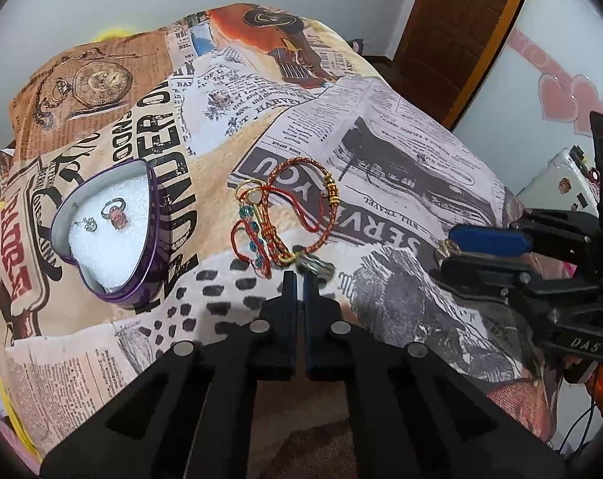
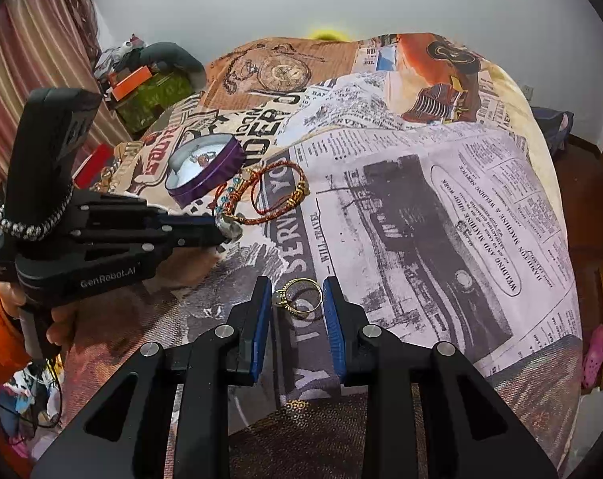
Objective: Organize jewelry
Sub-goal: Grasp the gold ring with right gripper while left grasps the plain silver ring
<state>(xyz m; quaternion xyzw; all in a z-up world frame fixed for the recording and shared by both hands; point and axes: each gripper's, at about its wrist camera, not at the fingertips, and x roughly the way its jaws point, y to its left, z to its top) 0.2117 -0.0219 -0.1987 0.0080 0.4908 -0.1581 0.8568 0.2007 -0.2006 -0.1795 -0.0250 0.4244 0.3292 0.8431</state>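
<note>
Left gripper (image 1: 300,275) is pinched nearly closed on a small silvery ring (image 1: 314,265) at the near edge of the tangled red-and-gold cord bracelets (image 1: 289,207). Right gripper (image 2: 297,299) is spread apart, fingers straddling a gold ring (image 2: 301,295) lying on the newspaper-print bedspread (image 2: 421,207); no contact visible. Heart-shaped purple tin (image 1: 113,231), white foam inside, already holds a pink-stone ring (image 1: 115,211) and a small silver piece (image 1: 86,224). Judged progress: partly done. Two items boxed; two rings and the bracelet bundle remain outside the tin, just beside or near it.
</note>
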